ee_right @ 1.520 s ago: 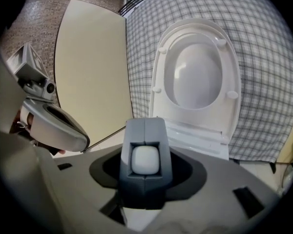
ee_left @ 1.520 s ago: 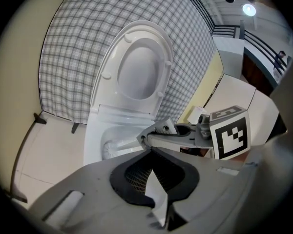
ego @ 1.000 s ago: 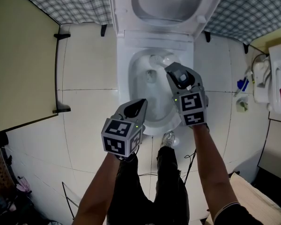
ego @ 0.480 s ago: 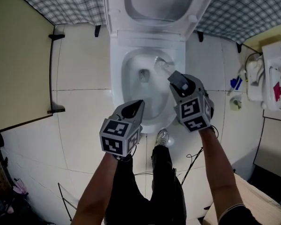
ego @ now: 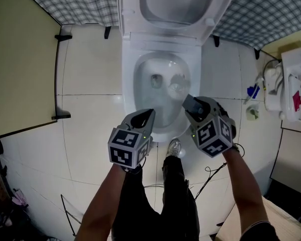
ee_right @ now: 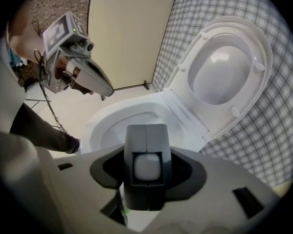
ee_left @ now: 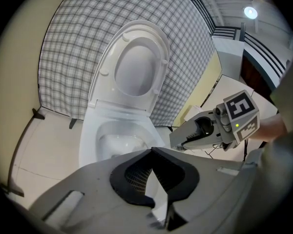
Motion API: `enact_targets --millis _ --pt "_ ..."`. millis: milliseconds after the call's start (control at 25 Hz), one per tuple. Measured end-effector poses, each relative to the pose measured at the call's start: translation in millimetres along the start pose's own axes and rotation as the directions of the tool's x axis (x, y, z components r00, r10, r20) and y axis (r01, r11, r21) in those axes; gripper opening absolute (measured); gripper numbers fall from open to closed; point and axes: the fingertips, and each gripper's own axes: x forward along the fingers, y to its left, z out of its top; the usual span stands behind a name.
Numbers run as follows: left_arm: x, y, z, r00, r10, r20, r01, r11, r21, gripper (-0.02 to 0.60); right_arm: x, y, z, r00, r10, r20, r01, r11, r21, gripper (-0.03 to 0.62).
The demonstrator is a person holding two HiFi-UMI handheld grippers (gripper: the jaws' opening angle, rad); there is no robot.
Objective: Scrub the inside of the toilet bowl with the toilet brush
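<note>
A: Gripping anything right now?
B: I'm clamping my right gripper (ego: pixel 190 103) around the toilet brush (ego: pixel 176 86) handle. Its head is sitting down inside the toilet bowl (ego: pixel 130 84), just beside the drain hole (ego: pixel 156 80).
A: And the other?
B: My left gripper (ego: pixel 149 113) is hovering over the bowl's front rim, jaws pressing together, empty.

- One toilet (ego: pixel 129 99) is seen, with one raised lid (ego: pixel 178 4).
- Four bumpers (ee_right: pixel 203 34) are counted on the lid.
- One brush (ee_right: pixel 146 140) is seen.
- Two grippers are counted: the left gripper (ego: pixel 149 112) and the right gripper (ego: pixel 188 101).
- Two marker cubes (ego: pixel 128 147) are counted, one per gripper.
- One shoe (ego: pixel 176 147) is seen.
</note>
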Motion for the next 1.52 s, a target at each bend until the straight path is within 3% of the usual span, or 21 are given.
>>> enact_targets --millis 480,760,1080,1520 --pt "-9 5 -16 1.000 0.013 -0.022 -0.013 1.000 -0.010 0.008 -24 76 -9 0.975 0.223 0.004 -0.223 0.975 0.000 0.212" --pt "-12 7 -16 0.999 0.020 -0.025 -0.020 1.000 -0.006 0.008 -30 98 6 0.947 0.298 0.121 -0.316 0.933 0.171 0.212" --pt "-14 17 -23 0.998 0.040 -0.041 -0.040 0.999 -0.007 0.008 6 94 29 0.955 0.156 0.251 -0.239 0.908 0.343 0.212" --pt "-7 16 -20 0.999 0.026 -0.028 -0.026 0.999 -0.018 0.008 66 24 50 0.950 -0.080 0.302 -0.077 0.876 0.477 0.212"
